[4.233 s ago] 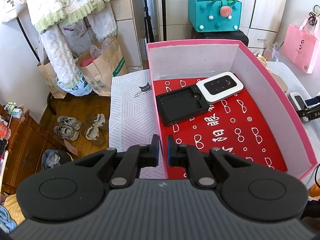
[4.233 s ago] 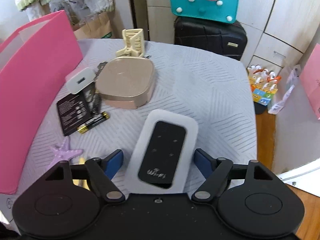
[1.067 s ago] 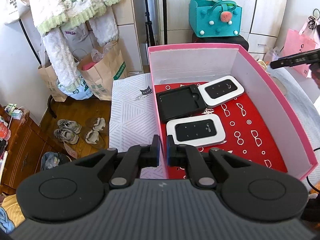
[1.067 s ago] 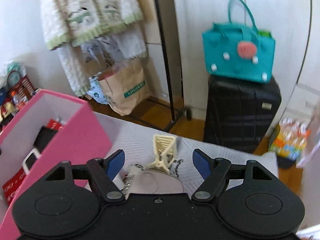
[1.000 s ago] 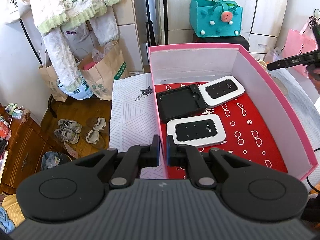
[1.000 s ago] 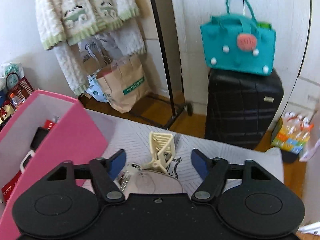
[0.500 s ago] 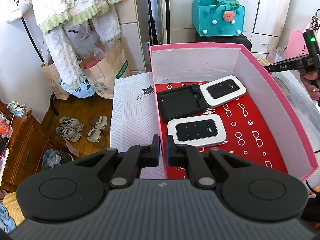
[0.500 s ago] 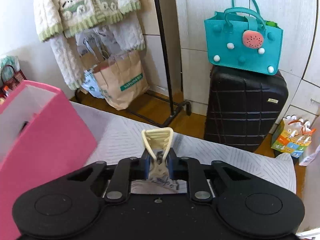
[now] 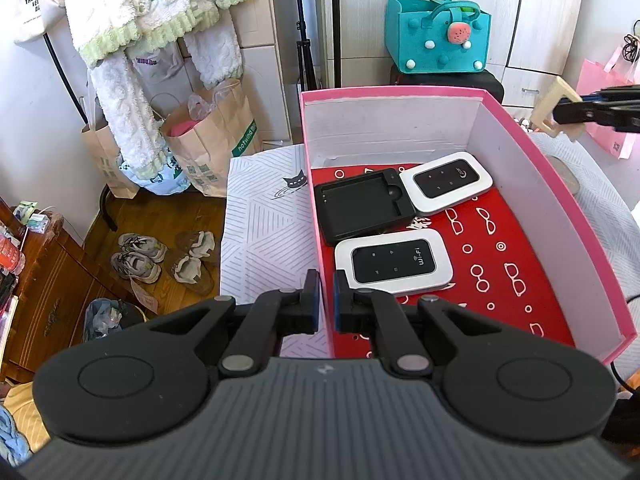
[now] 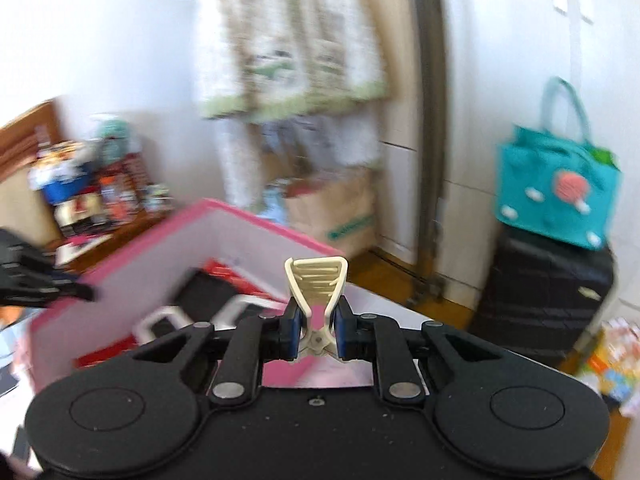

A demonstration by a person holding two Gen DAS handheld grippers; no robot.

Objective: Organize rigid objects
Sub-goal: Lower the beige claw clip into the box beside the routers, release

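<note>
cream clip [image 10: 316, 288] in right gripper [image 10: 316, 334], above pink box [image 10: 256, 224]

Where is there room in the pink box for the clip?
The box has bare red floor on its right side, between the two white routers and the right wall, and along the near edge. The far left corner is crowded: the black tray touches the far router.

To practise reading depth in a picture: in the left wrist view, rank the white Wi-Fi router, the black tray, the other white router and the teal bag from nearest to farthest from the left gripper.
1. White Wi-Fi router: just ahead of the left gripper, in the pink box.
2. Black tray: behind it, by the box's left wall.
3. Other white router: slightly farther, to the tray's right.
4. Teal bag: beyond the box.
</note>
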